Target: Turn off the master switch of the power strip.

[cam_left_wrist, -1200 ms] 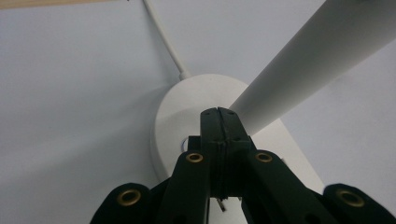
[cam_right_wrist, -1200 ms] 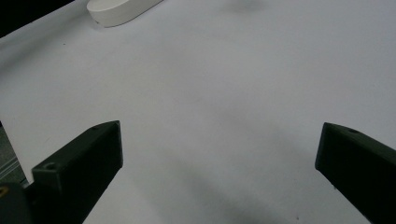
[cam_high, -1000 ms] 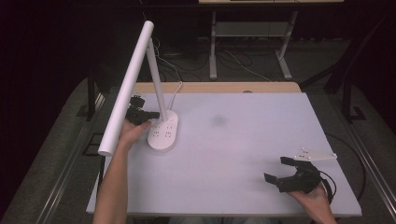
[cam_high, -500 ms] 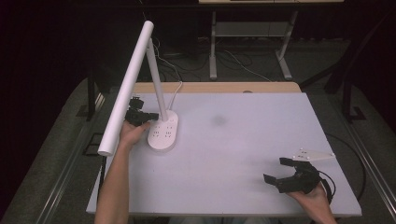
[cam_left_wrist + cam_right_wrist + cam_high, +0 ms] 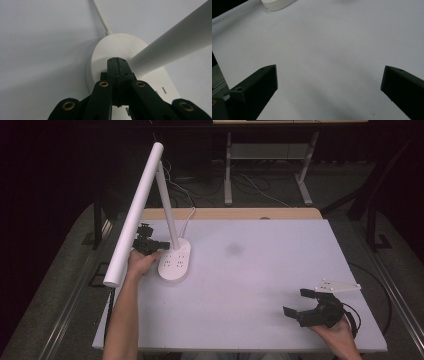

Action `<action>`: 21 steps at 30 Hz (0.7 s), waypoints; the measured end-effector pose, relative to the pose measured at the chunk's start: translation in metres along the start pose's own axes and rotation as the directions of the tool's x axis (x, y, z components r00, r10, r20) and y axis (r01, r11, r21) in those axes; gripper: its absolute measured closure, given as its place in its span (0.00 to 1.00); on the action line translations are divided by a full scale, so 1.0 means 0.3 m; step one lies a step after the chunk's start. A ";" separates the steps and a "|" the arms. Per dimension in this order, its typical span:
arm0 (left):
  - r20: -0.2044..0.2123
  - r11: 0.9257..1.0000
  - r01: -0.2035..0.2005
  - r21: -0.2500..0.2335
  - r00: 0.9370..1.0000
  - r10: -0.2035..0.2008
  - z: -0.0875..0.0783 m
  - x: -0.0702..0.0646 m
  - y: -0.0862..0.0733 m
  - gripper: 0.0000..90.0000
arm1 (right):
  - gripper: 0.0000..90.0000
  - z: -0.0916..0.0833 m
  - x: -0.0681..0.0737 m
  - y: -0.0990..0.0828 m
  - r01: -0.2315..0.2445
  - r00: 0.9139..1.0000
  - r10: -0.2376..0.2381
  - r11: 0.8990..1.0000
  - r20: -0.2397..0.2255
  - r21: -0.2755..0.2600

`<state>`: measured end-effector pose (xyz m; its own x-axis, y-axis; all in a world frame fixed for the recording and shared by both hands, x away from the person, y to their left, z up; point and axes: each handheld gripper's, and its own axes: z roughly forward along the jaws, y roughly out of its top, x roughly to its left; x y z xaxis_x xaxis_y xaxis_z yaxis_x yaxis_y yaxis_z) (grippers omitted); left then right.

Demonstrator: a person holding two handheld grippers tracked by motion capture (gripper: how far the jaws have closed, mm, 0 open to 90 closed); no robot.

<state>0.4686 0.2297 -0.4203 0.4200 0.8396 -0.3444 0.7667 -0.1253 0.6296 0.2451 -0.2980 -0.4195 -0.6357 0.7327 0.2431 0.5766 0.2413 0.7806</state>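
lamp base (image 5: 175, 262) | left claw (image 5: 159, 245) closed empty, tips over base | right claw (image 5: 300, 302) wide open, well apart

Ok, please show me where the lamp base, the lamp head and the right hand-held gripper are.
lamp base (image 5: 176, 265): high view, on its flat white top.
lamp head (image 5: 134, 215): high view, middle of the long white bar.
right hand-held gripper (image 5: 301, 302): high view, between its open jaw tips.

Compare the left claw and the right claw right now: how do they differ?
The left claw is shut, jaws pressed together over the lamp base; the right claw stands wide open with nothing between its jaws. Left sits by the lamp, right over the bare table near its front edge. Both are black and hand-held.
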 end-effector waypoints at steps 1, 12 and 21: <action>-0.007 1.000 0.003 0.000 1.000 -0.003 0.003 -0.003 0.000 1.00 | 0.00 -0.001 -0.001 0.000 -0.001 1.000 0.001 1.000 0.000 -0.003; 0.003 1.000 -0.003 -0.015 1.000 0.003 0.000 0.003 -0.007 1.00 | 0.00 -0.004 -0.003 0.000 -0.016 1.000 0.016 1.000 -0.002 -0.001; -0.019 0.996 -0.075 -0.042 0.997 0.074 -0.004 -0.022 -0.014 1.00 | 0.00 0.002 0.008 -0.001 -0.008 1.000 0.008 1.000 -0.002 0.001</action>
<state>0.4620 0.2254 -0.4199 0.4661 0.8381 -0.2834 0.7120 -0.1653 0.6824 0.2438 -0.2959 -0.4195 -0.6322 0.7331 0.2505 0.5823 0.2364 0.7778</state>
